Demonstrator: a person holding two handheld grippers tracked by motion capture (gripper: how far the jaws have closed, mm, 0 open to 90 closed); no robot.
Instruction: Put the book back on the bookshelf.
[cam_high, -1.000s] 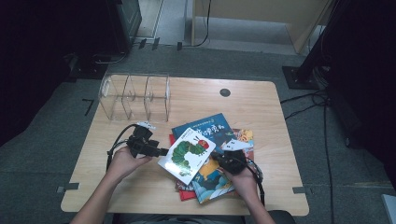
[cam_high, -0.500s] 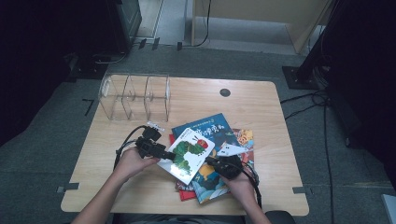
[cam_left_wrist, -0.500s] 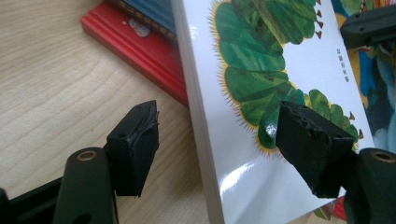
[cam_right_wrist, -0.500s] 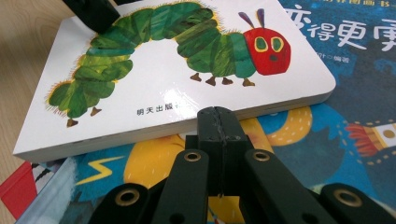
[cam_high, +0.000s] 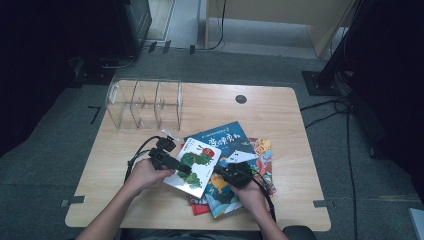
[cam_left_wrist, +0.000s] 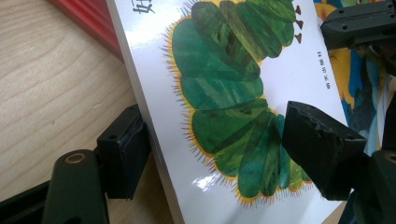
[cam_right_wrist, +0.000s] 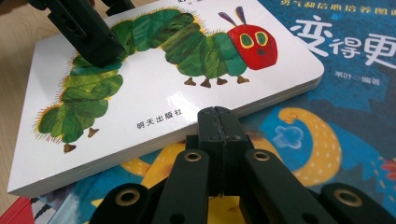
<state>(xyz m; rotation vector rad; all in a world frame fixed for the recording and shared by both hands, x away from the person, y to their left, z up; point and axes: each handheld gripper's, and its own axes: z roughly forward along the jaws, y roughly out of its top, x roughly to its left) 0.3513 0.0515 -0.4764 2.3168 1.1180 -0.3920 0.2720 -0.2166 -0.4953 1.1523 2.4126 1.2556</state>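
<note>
Organiser (cam_high: 144, 102) seemingly empty; left gripper (cam_high: 181, 169) straddles caterpillar book (cam_high: 197, 162).

The left claw (cam_high: 181, 168) has slid onto the caterpillar book (cam_high: 195, 160), while the right claw (cam_high: 220, 171) drew back slightly.

The surface (cam_high: 270, 107) lies bare behind the books and along its right edge, open for a pass. At the back left stands a clear divided rack (cam_high: 145, 102); in front, the stacked books (cam_high: 240, 165) and both forearms crowd the middle, with the caterpillar book (cam_high: 196, 159) tilted between the 2 tongs.
</note>
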